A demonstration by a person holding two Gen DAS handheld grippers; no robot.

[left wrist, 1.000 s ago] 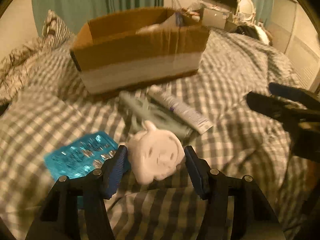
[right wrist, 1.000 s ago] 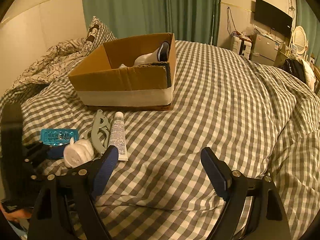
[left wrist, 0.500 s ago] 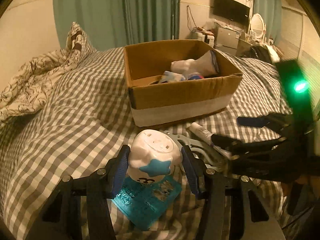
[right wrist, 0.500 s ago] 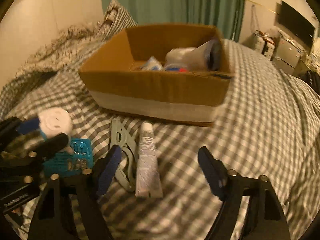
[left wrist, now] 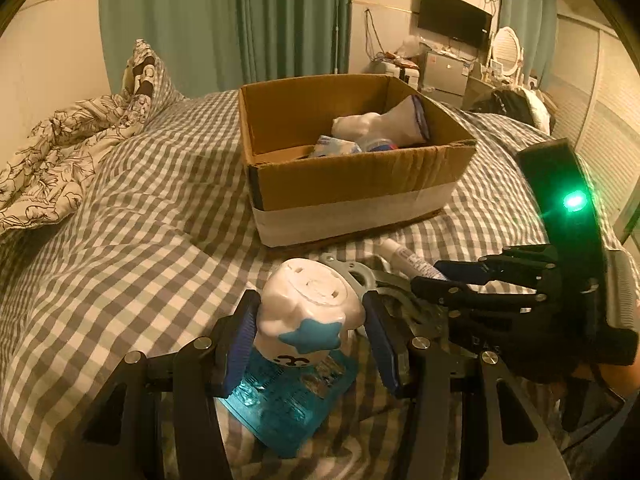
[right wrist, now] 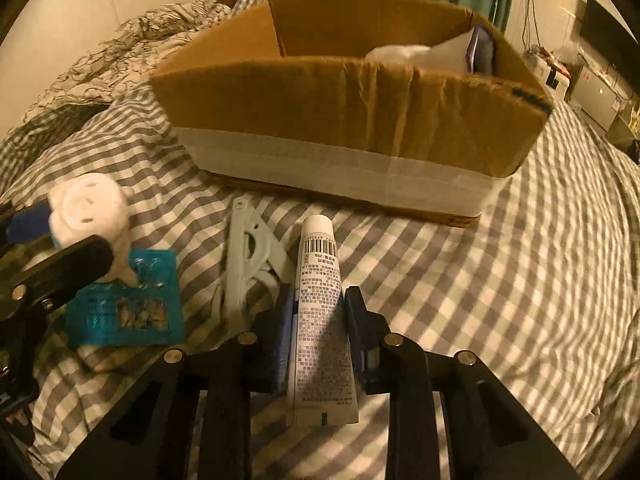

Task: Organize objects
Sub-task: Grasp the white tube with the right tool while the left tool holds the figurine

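My left gripper (left wrist: 310, 330) is shut on a white figurine (left wrist: 310, 310) with a blue star, held above a teal blister pack (left wrist: 288, 404) on the checked bedcover. The figurine (right wrist: 88, 212) also shows at the left of the right wrist view. My right gripper (right wrist: 318, 312) has its fingers closed around a white tube (right wrist: 322, 312) lying on the bed; the tube still rests on the cover. A grey-green plastic ruler set (right wrist: 250, 264) lies just left of the tube. The open cardboard box (left wrist: 352, 184) stands behind, holding a white sock and small packets.
A flowered blanket and pillow (left wrist: 60, 148) lie at the far left. Green curtains, a TV and cluttered furniture (left wrist: 452, 64) stand beyond the bed. The bedcover (right wrist: 540, 280) stretches to the right of the box.
My left gripper lifted the figurine off the bed and tipped it up. My right gripper moved forward and left to the tube and closed its fingers on it.
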